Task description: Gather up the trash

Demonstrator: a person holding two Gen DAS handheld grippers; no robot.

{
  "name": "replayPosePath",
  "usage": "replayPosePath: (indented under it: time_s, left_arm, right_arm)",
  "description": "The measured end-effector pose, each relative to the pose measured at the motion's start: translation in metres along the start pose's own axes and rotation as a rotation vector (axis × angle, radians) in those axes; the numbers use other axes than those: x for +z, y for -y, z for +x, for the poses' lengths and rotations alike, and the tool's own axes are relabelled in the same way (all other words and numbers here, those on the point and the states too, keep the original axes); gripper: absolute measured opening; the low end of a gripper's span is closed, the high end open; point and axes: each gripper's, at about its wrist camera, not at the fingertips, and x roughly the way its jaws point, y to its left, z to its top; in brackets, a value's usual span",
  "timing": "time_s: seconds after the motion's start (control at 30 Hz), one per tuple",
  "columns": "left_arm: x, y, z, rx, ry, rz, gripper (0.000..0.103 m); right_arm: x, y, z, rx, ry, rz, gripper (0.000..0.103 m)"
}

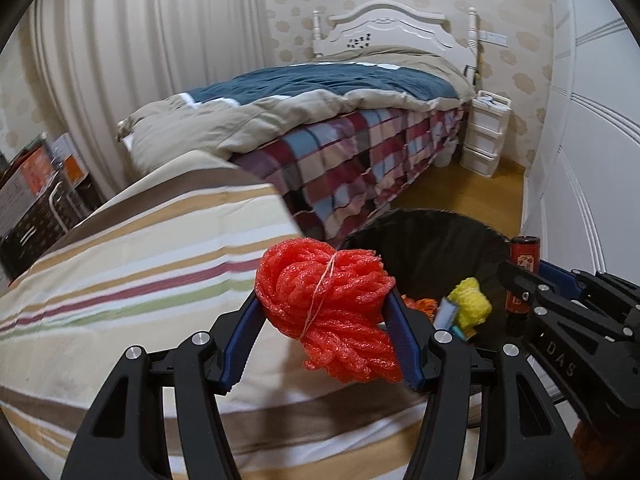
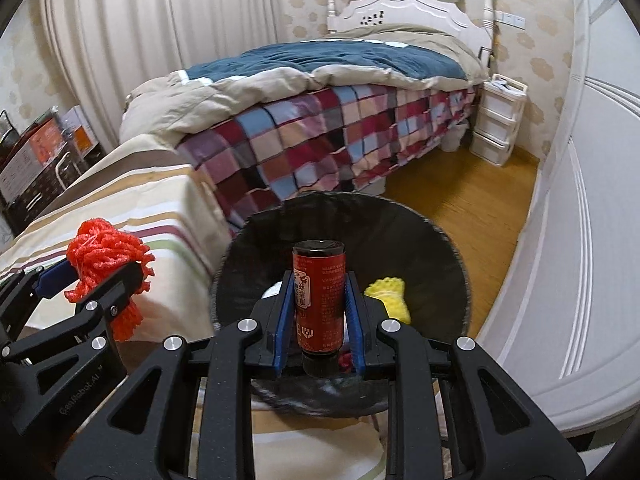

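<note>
While your left gripper is closed around a bundled orange-red foam net, tied round the middle with a thin string, your right gripper is clamped on an upright dark red cylindrical can with a black top and printed label. You hold the net over the edge of the striped cloth-covered worktop, just left of the round black trash bin; you hold the can directly above the bin's opening.

Down in the bin you have a crumpled yellow foam net to the right of the can, and the left wrist view shows more orange scraps and a small blue-and-white packet beside it. The two grippers sit close together, your right one just to the right of the net, with the bin's near rim between them.

Beyond the worktop's cream cloth with brown, tan, maroon and green stripes stands a bed with a red, blue and pink checked cover, a beige and teal quilt and a white carved headboard. Next to its head you have a white plastic drawer unit on a yellowish wood floor. Pale pleated curtains hang on the left, stacked boxes sit low in the left corner, and white panelled doors run along your right.
</note>
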Motion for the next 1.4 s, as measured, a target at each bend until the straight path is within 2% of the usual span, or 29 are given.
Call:
replayPosePath:
  time_s: [0.37, 0.73, 0.93, 1.0, 1.07, 1.1, 1.17, 1.3, 1.37, 1.4]
  left_arm:
    - [0.022, 0.032, 0.029, -0.029, -0.011, 0.030, 0.059]
    - [0.029, 0.037, 0.045, -0.017, -0.034, 0.015, 0.061]
    - [0.028, 0.036, 0.046, -0.016, -0.043, 0.004, 0.076]
    - [0.027, 0.038, 0.045, -0.006, -0.040, 0.007, 0.079]
    - [0.027, 0.037, 0.045, -0.003, -0.043, 0.006, 0.080]
    - [0.028, 0.036, 0.046, -0.002, -0.044, 0.003, 0.080]
    - [0.028, 0.034, 0.046, -0.001, -0.047, -0.005, 0.081]
    - [0.027, 0.030, 0.043, 0.005, -0.048, -0.023, 0.082]
    - [0.025, 0.027, 0.040, 0.013, -0.046, -0.029, 0.083]
    - [0.025, 0.027, 0.040, 0.015, -0.045, -0.031, 0.083]
  right_arm:
    - [0.012, 0.028, 0.017, -0.024, -0.003, 0.039, 0.023]
    - [0.022, 0.038, 0.031, -0.038, -0.003, 0.054, 0.023]
    - [0.023, 0.044, 0.034, -0.042, -0.002, 0.064, 0.025]
    - [0.023, 0.045, 0.034, -0.041, 0.000, 0.068, 0.030]
    - [0.023, 0.045, 0.033, -0.049, 0.009, 0.071, 0.045]
    - [0.023, 0.046, 0.032, -0.058, 0.015, 0.072, 0.047]
    - [0.023, 0.047, 0.030, -0.068, 0.022, 0.074, 0.056]
    - [0.024, 0.050, 0.025, -0.101, 0.037, 0.078, 0.062]
    - [0.024, 0.051, 0.023, -0.119, 0.041, 0.079, 0.072]
    - [0.024, 0.051, 0.021, -0.125, 0.046, 0.078, 0.073]
